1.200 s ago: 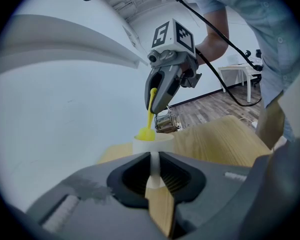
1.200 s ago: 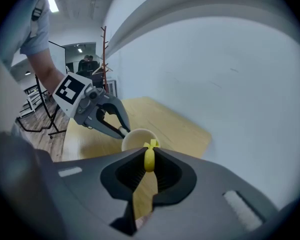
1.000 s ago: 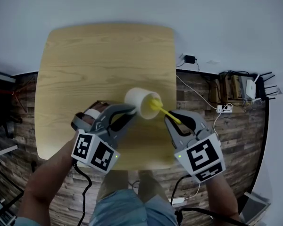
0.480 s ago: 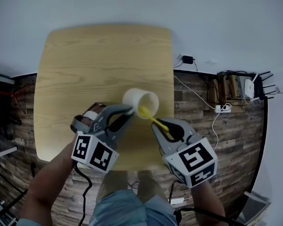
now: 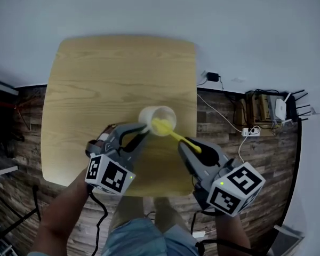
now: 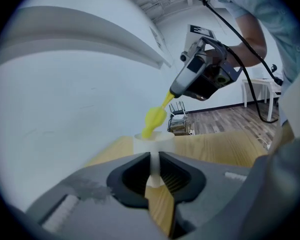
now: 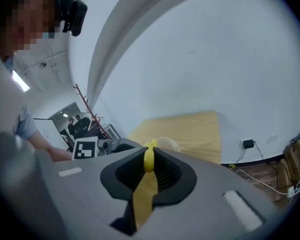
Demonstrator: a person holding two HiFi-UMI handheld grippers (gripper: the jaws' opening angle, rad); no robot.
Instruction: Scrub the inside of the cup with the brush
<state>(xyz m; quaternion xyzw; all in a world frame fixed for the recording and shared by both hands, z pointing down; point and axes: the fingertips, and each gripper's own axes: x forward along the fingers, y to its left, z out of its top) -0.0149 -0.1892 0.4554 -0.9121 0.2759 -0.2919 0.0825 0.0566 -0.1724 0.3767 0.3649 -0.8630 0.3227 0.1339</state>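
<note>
Left gripper (image 5: 144, 131), just left of the cup (image 5: 148, 116): jaws were closed on a thin white part of the cup, probably its wall or a handle. The cup stood over the wooden table (image 5: 96, 79), mouth toward the camera. The yellow brush (image 5: 173, 136) had its head inside the cup. Its handle ran rightward from the cup into the right gripper (image 5: 188, 144), whose jaws were clamped on it.
</note>
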